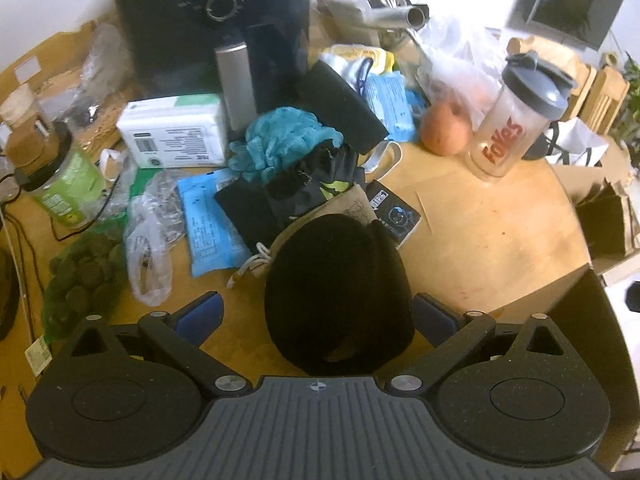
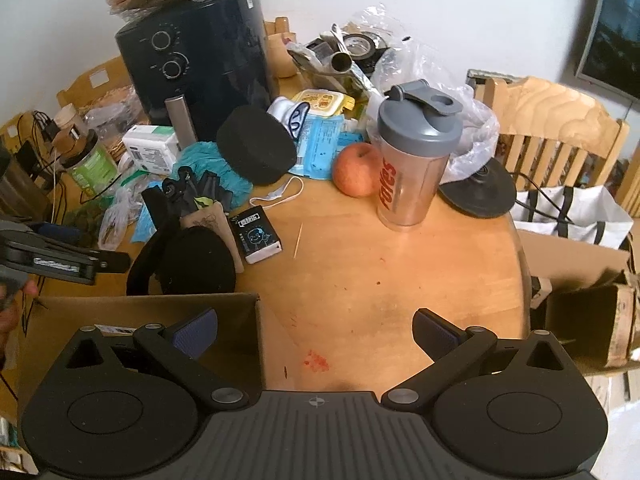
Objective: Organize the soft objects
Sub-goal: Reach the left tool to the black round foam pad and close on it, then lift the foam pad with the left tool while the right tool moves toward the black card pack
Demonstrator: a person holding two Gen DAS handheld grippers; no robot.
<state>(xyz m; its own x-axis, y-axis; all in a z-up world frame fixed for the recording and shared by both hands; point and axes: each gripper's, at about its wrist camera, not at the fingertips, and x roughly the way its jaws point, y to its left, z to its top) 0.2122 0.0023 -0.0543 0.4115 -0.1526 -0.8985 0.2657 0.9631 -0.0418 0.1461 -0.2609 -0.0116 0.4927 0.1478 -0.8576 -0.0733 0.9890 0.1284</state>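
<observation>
A black soft rounded pad (image 1: 336, 292) lies on the wooden table (image 1: 480, 240), between the spread fingers of my left gripper (image 1: 316, 314), which is open; the blue pads sit apart from its sides. In the right wrist view the same black pad (image 2: 196, 264) rests just behind a cardboard box (image 2: 160, 312). Behind it lie a teal fluffy cloth (image 1: 280, 144) and a black foam block (image 1: 344, 108). My right gripper (image 2: 316, 330) is open and empty, its left finger over the box corner, its right finger over bare table.
Clutter fills the far side: a black air fryer (image 2: 200, 60), a shaker bottle (image 2: 416, 160), an apple (image 2: 356, 170), a small black card box (image 2: 258, 234), blue packets (image 1: 208, 224), a green jar (image 1: 64, 184), plastic bags. A wooden chair (image 2: 552, 128) and white tote (image 2: 572, 212) stand right.
</observation>
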